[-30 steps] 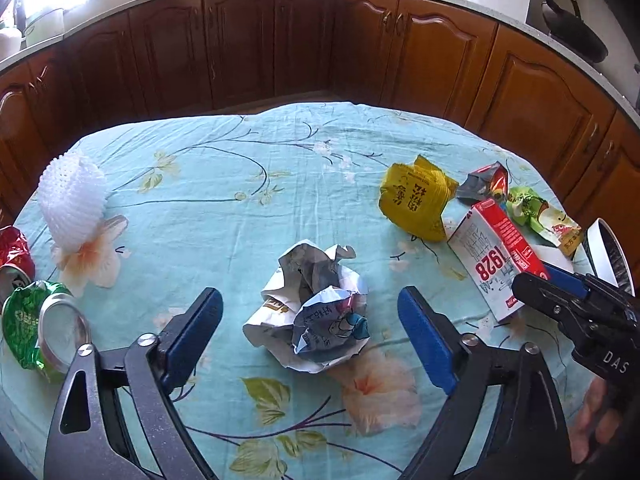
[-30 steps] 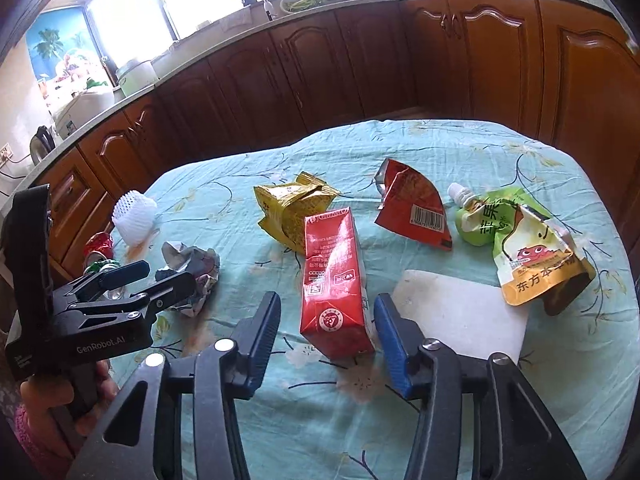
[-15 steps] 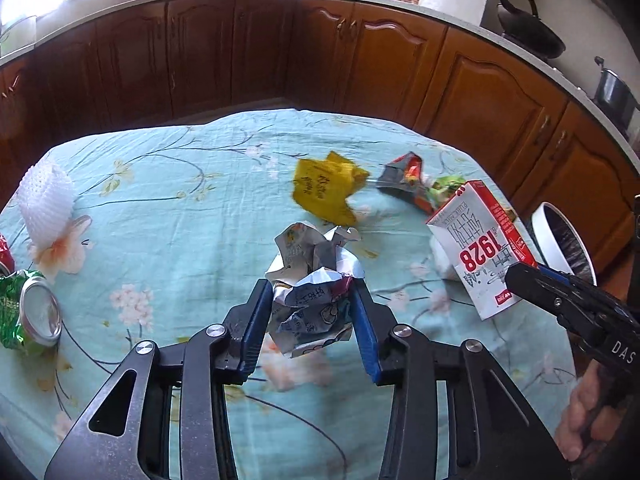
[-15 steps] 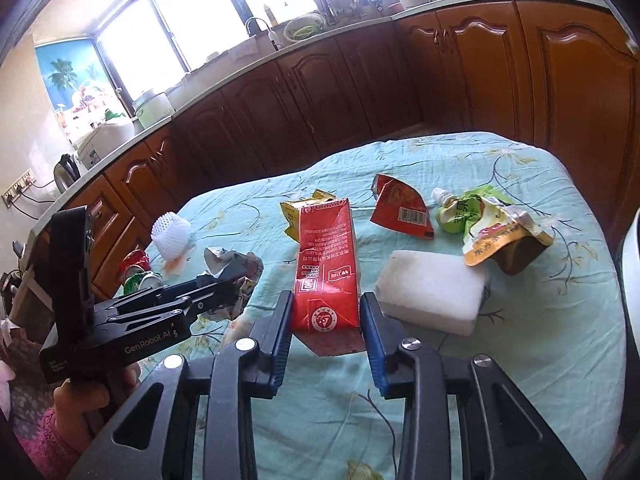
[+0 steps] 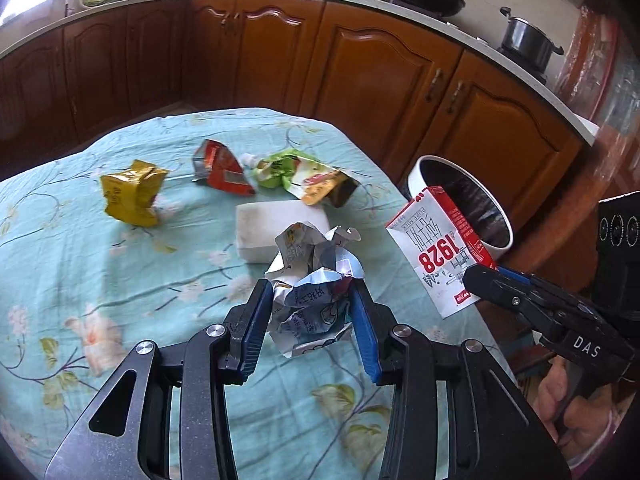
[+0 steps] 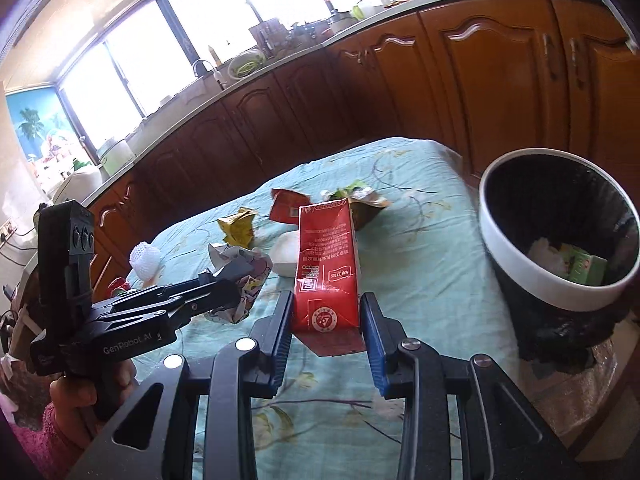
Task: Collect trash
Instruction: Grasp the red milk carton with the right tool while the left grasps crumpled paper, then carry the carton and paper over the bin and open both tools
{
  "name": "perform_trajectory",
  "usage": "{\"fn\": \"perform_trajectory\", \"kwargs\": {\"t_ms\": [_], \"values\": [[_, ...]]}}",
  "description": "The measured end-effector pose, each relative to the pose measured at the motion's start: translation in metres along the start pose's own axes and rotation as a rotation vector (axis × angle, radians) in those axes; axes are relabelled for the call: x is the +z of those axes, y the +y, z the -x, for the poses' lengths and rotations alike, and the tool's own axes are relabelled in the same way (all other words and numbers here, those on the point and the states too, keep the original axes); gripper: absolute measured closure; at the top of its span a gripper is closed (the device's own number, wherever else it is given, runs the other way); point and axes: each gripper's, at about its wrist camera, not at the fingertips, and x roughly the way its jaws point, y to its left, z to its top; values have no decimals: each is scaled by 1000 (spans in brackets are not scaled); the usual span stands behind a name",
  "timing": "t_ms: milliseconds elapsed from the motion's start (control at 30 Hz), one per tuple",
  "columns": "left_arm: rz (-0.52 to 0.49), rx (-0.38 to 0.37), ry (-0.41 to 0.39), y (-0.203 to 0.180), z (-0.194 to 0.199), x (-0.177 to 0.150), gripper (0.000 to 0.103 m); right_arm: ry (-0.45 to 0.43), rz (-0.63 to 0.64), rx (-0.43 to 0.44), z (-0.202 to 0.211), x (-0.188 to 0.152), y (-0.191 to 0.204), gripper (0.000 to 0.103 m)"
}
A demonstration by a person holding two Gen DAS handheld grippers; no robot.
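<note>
left gripper pinches the crumpled wrapper at frame centre; right gripper clamps the red milk carton above the table's edge. risk: carton may slip from the pads or strike the white rim of the bin, lower right. open room lies between carton and bin.

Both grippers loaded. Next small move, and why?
Probably carry the right gripper rightward until the red milk carton hangs over the bin, then open. The carton is clamped between its pads, the bin stands open beside the table edge, and the left gripper holds the crumpled wrapper.
</note>
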Motion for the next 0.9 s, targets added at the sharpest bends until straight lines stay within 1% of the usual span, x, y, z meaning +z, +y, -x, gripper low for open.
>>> {"fn": "perform_trajectory", "kwargs": {"t_ms": [233,433,633,900], "values": [[-81,-50,56,-53,-28,7,64,-46,-79,-70,35,1,-44,69],[-132,-76,82,-89,-50,13,64,-83,-111,-113,58,4,-69,69],[-180,-90,85,-115,-60,20,64,-108,-127,-137,70,9,-86,69],[-205,-110,93,-134,-73,32,64,-130,-144,-165,79,14,-104,69]]}}
